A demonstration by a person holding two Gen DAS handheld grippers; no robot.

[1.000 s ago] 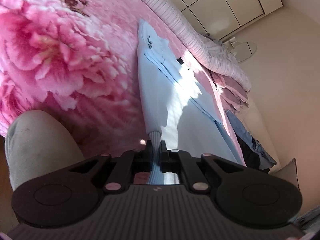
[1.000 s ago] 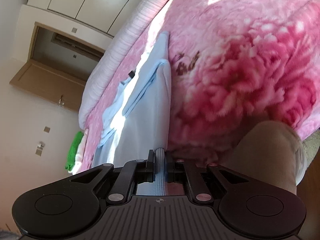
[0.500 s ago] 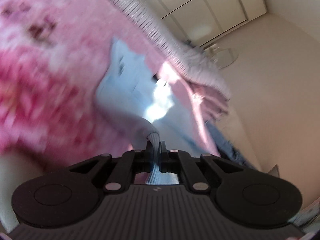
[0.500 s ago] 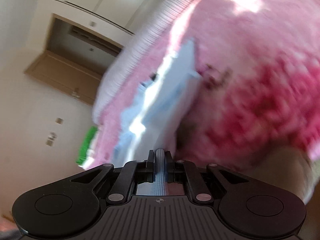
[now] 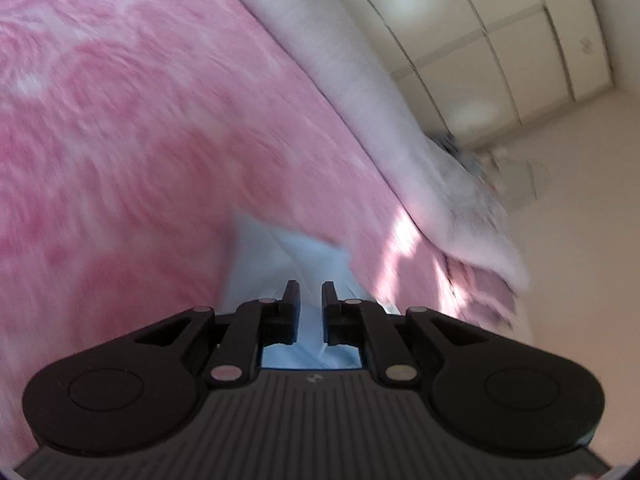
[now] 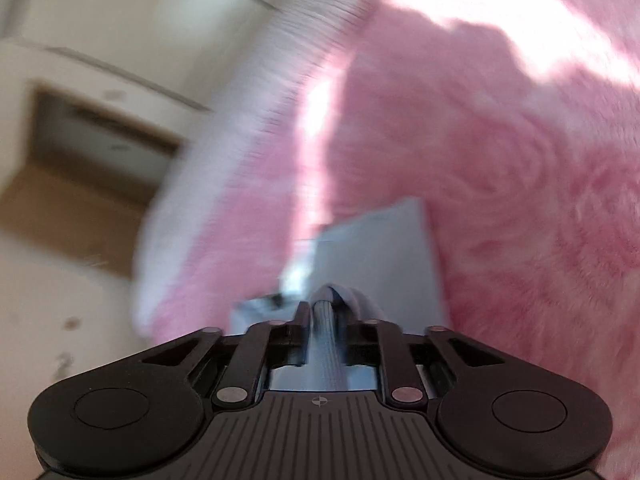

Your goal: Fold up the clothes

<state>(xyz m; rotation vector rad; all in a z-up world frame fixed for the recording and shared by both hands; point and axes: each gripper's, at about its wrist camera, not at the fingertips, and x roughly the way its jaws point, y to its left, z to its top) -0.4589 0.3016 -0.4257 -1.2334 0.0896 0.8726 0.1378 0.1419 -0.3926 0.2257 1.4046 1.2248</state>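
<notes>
The light-blue fabric garment is seen lying on the pink plush floral blanket of the bed, beside a white ribbed bolster.

Left gripper: jaws parted and opening, nothing gripped, garment beneath the gap.

Right gripper: jaws opening; a ribbed hem of the garment is observed between them, no longer pressed. Both views are blurred.

One light-blue garment, one pink blanket, two tongs.
</notes>
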